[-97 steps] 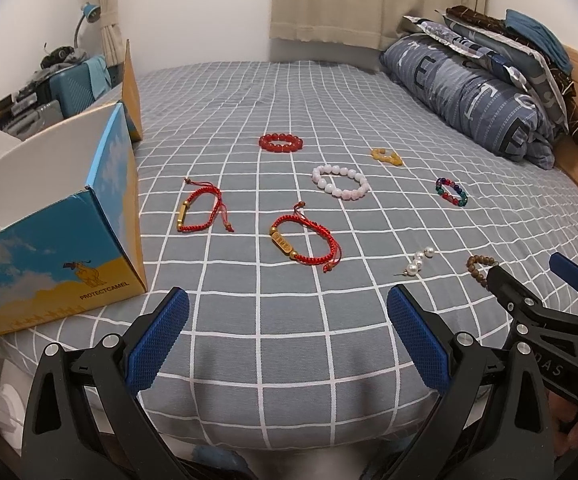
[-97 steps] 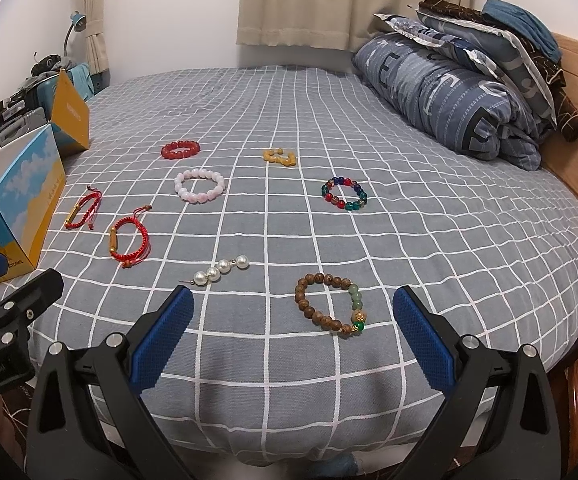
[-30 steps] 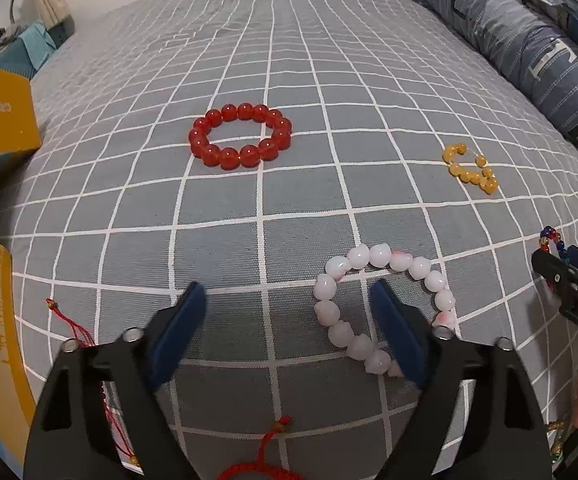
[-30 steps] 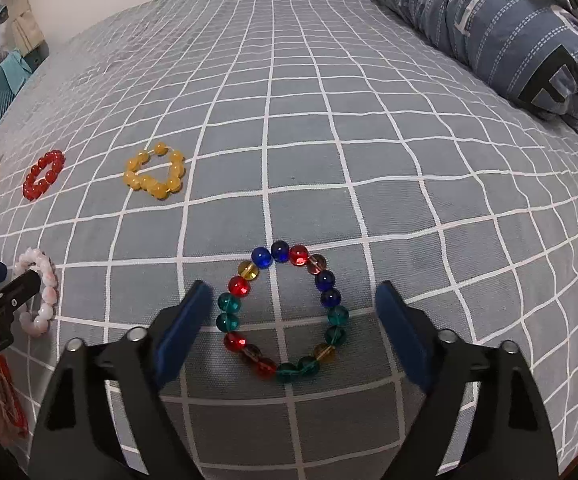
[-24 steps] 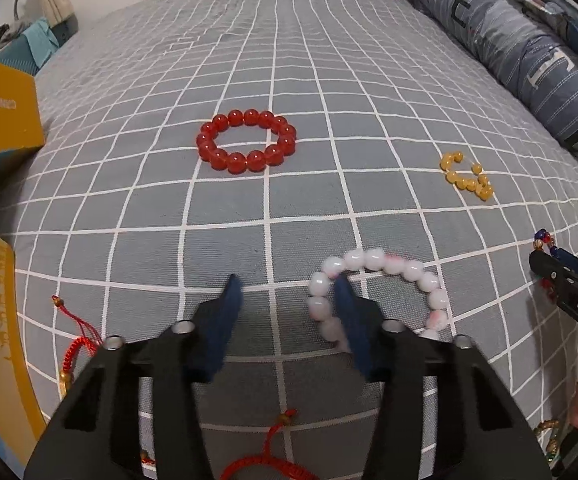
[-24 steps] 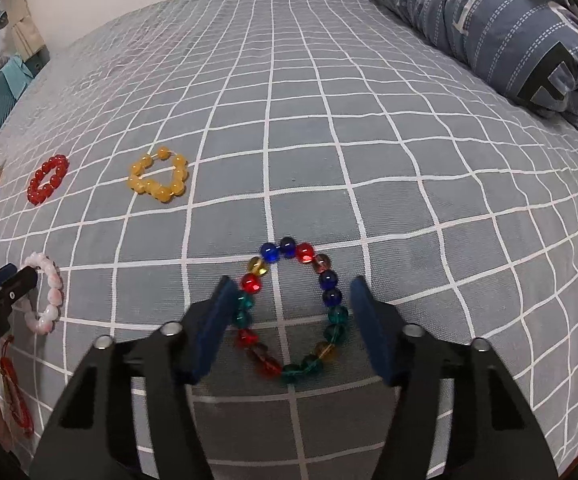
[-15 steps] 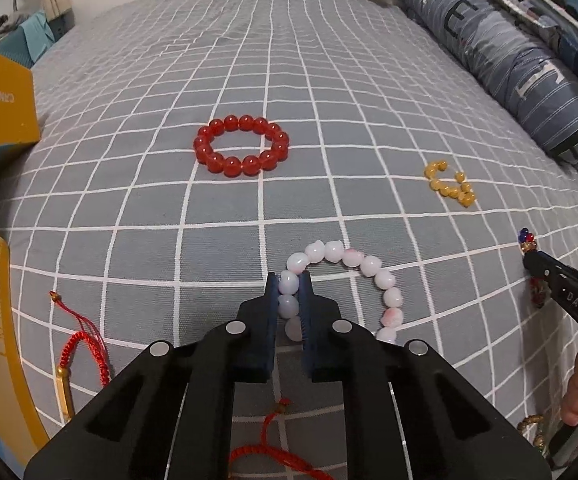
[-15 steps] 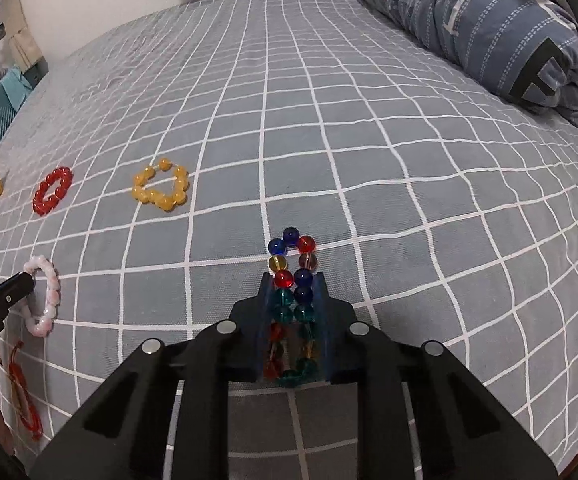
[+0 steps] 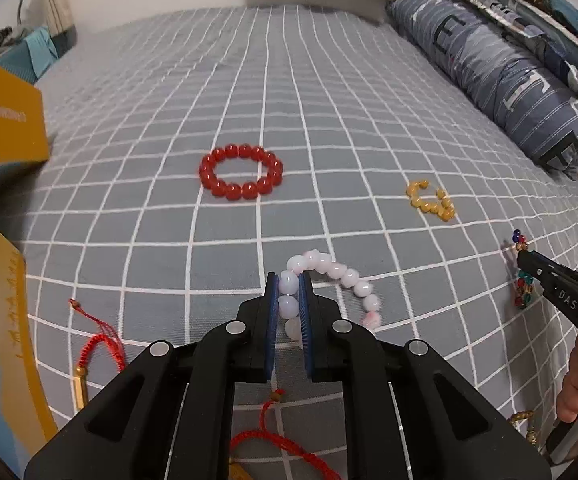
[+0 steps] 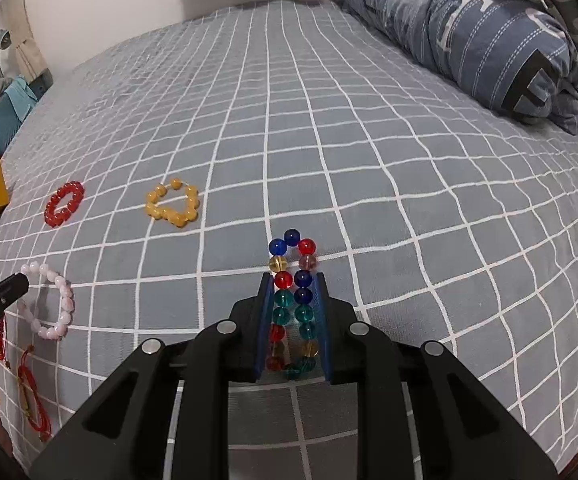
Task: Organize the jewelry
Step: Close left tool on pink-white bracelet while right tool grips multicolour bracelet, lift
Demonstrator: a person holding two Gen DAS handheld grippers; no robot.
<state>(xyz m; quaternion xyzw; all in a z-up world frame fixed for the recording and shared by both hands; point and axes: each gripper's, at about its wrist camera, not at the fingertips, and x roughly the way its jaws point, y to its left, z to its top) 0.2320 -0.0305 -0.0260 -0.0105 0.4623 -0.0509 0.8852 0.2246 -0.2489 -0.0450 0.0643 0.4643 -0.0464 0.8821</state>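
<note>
My left gripper (image 9: 288,280) is shut on the pink-white bead bracelet (image 9: 331,270), pinching its left side on the grey checked bedspread (image 9: 329,100). My right gripper (image 10: 292,280) is shut on the multicoloured glass bead bracelet (image 10: 293,248), squeezed into a narrow loop between the pads. The red bead bracelet (image 9: 241,172) and the yellow bead bracelet (image 9: 431,201) lie farther up the bed. Red cord bracelets (image 9: 101,344) lie near the left gripper. The right gripper also shows at the right edge of the left wrist view (image 9: 529,258).
A blue and yellow cardboard box (image 9: 5,320) stands at the left edge of the bed, with a yellow box flap (image 9: 5,132) behind it. Folded blue bedding and pillows (image 10: 489,36) lie along the right side. A brown bead bracelet (image 9: 523,420) peeks out at the lower right.
Both grippers have gone from wide open over their bracelets to shut on them. The pink-white and multicoloured bracelets are pinched and slightly pulled out of round.
</note>
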